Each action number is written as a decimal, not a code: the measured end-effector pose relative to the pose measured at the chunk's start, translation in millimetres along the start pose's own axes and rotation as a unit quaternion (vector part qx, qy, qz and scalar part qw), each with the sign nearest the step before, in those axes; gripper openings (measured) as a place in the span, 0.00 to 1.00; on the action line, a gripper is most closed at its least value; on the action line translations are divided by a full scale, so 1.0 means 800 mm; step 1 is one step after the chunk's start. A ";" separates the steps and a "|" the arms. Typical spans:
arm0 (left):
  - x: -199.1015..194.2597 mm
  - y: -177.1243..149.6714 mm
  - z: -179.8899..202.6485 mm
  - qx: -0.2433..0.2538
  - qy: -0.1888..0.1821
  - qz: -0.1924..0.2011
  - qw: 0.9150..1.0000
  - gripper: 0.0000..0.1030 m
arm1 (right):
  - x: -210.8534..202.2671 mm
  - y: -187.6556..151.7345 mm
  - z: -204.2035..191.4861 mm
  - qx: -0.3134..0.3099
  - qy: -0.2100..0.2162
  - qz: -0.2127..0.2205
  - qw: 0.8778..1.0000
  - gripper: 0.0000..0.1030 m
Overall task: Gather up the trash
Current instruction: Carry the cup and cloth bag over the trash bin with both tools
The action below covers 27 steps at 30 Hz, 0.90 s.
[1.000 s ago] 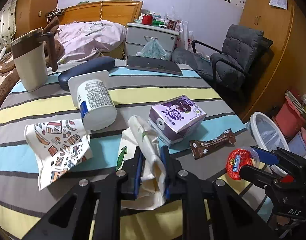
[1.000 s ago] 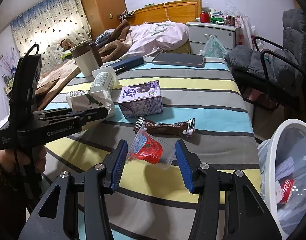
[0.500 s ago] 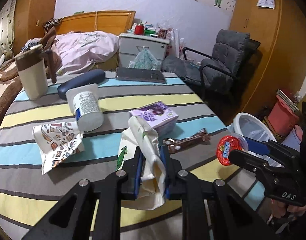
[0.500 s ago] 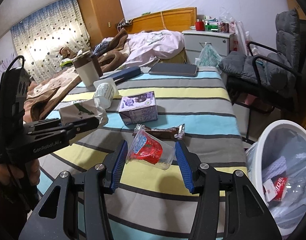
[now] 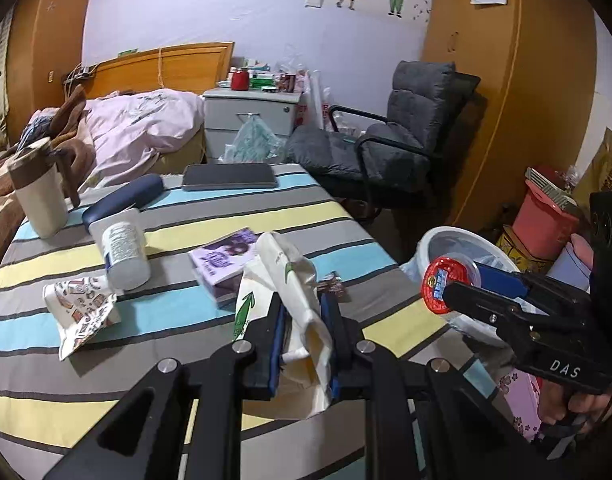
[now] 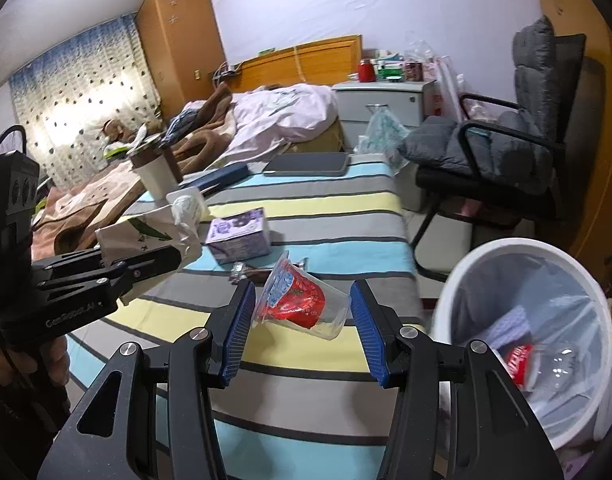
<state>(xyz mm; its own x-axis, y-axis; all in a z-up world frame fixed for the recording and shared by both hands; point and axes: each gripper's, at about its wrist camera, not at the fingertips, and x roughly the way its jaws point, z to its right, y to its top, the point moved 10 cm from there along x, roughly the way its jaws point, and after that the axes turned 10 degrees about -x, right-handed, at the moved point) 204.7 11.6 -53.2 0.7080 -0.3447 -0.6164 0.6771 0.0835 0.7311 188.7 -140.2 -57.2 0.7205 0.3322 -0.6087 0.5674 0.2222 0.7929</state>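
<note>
While both hands: hold their tools above the striped table (image 5: 209,208), each one carries a piece of rubbish.
Left gripper (image 5: 303,330): jaws pinched tight on a crumpled white paper bag (image 5: 293,292) with green leaf print; the bag sticks up between the blue pads and hangs clear of the cloth.
Right gripper (image 6: 301,322): jaws about half spread, pads pressed on the two ends of a clear plastic cup (image 6: 301,304) with a red and blue foil lid; the cup lies sideways between them, lid end at the left pad.
Trash bin (image 6: 502,252): white, lined with a clear bag, standing on the floor just beside the table's right edge, below and right of the cup; some red and clear rubbish lies inside.
Left on the table: a purple drink carton (image 5: 221,258), a brown snack wrapper (image 6: 249,272) partly hidden behind the cup, a white bottle (image 5: 125,252) on its side, a patterned paper wrapper (image 5: 79,312).
Farther back on the table: a lidded mug (image 5: 37,196), a dark blue case (image 5: 121,198), a dark tablet (image 5: 229,177).
</note>
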 end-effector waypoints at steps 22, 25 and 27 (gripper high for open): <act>0.041 -0.012 0.176 0.082 -0.076 -0.021 0.994 0.18 | -0.068 -0.033 0.120 0.060 -0.095 0.017 0.993 0.50; 0.054 -0.018 0.202 0.088 -0.091 -0.033 0.991 0.18 | -0.075 -0.042 0.142 0.068 -0.112 0.012 0.991 0.50; 0.063 -0.023 0.220 0.092 -0.100 -0.041 0.990 0.18 | -0.078 -0.047 0.155 0.074 -0.121 0.007 0.990 0.50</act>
<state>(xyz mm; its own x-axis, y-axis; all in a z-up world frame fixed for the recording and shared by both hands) 193.2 -171.7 -46.3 0.5858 -0.5227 -0.6194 0.6696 -0.1184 0.7332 171.9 -282.6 -52.4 0.7934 0.1009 -0.6003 0.5953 0.0770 0.7998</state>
